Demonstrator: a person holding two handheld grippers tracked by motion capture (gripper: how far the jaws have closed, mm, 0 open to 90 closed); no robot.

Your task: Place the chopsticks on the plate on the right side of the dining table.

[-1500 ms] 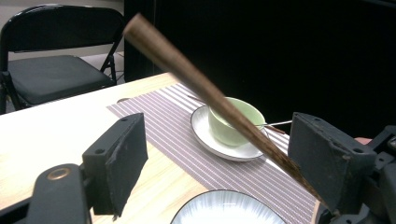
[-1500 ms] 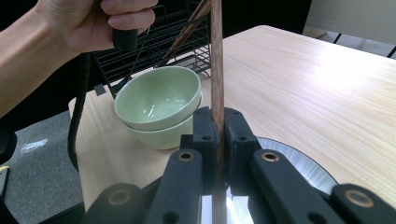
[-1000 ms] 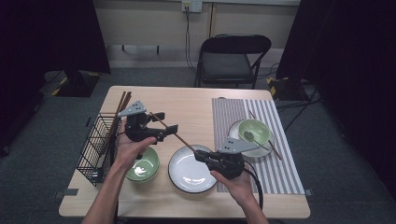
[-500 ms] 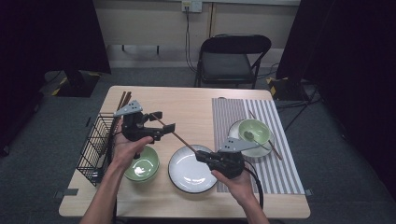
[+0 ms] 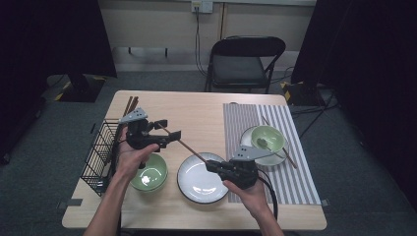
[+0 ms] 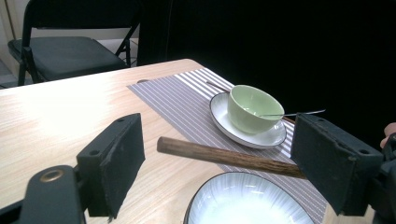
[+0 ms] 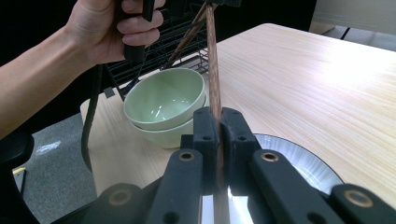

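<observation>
Chopstick (image 5: 189, 149) is the thing I'm dealing with: one dark brown wooden stick, round, with visible grain, running diagonally above the table (image 5: 196, 110) between my two tools. My right gripper (image 5: 216, 165) is clamping it, jaws pressed tight together on one end, and in the right gripper view the stick is shooting straight up from between them. My left gripper (image 5: 166, 132) is sitting with its jaws wide apart, and the free end of the stick is poking into that gap without touching either pad, as far as I'm seeing in the left gripper view. Under the stick the white plate (image 5: 201, 179) is sitting near the front edge of the table, with the stacked green bowls (image 5: 149, 172) just beside it on my left and the black wire basket (image 5: 101, 152) hanging out at the left edge, holding more chopsticks. Over on the right the striped placemat (image 5: 255, 123) is carrying a green bowl on a saucer (image 5: 267, 139) with a spoon in it. Middle and far part of the tabletop are giving me open wood to move around in.
</observation>
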